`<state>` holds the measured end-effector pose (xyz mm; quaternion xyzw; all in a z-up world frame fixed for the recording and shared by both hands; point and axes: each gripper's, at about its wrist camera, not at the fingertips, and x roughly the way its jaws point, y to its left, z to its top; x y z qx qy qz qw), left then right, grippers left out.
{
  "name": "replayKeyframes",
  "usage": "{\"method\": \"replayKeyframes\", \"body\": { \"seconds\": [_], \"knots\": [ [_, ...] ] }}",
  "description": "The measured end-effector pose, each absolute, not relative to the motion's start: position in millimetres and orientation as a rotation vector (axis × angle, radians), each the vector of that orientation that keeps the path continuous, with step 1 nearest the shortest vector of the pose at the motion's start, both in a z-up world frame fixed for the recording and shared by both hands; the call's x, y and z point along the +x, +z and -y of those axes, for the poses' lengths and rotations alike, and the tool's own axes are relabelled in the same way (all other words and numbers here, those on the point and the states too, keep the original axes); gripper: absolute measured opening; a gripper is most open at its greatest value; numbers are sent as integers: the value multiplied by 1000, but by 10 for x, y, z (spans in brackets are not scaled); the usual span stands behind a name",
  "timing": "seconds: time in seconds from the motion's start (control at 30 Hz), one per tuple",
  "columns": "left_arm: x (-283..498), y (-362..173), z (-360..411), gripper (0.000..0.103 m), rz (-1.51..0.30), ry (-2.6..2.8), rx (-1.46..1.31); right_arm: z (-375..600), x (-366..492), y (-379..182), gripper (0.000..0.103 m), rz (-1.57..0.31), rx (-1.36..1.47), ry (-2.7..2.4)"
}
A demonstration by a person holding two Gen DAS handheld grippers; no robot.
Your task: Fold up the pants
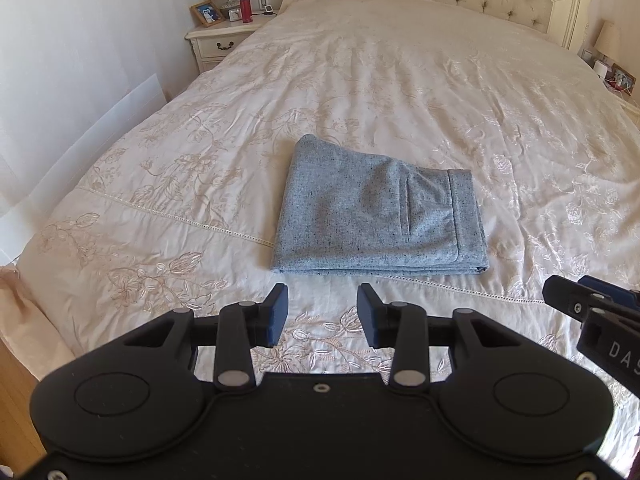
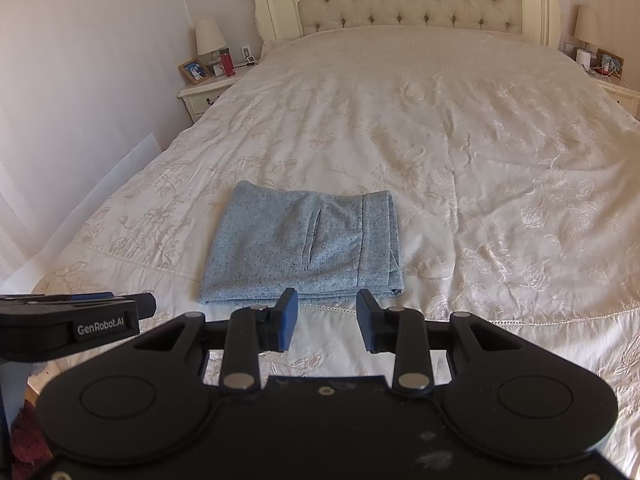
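Observation:
Grey speckled pants (image 1: 372, 212) lie folded into a compact rectangle on the cream bedspread, waistband and a pocket slit on the right side. They also show in the right wrist view (image 2: 300, 248). My left gripper (image 1: 322, 314) is open and empty, held just short of the pants' near edge. My right gripper (image 2: 327, 318) is open and empty, also just short of the near edge. Each gripper shows at the edge of the other's view: the right one (image 1: 592, 308) and the left one (image 2: 80, 320).
The bed (image 1: 400, 80) has an embroidered cream cover and a tufted headboard (image 2: 408, 0). A nightstand (image 1: 218, 40) with lamp, photo frame and red bottle stands at the far left. Another nightstand (image 2: 608, 76) is at the far right. A wall runs along the left.

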<state>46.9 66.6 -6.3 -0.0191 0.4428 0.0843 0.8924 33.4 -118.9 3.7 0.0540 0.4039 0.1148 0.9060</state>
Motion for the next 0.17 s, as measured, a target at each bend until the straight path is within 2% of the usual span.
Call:
{"method": "replayKeyframes", "body": {
  "seconds": [0.17],
  "knots": [
    [436, -53, -609, 48, -913, 176, -36, 1230, 317, 32, 35, -833, 121, 244]
  ]
}}
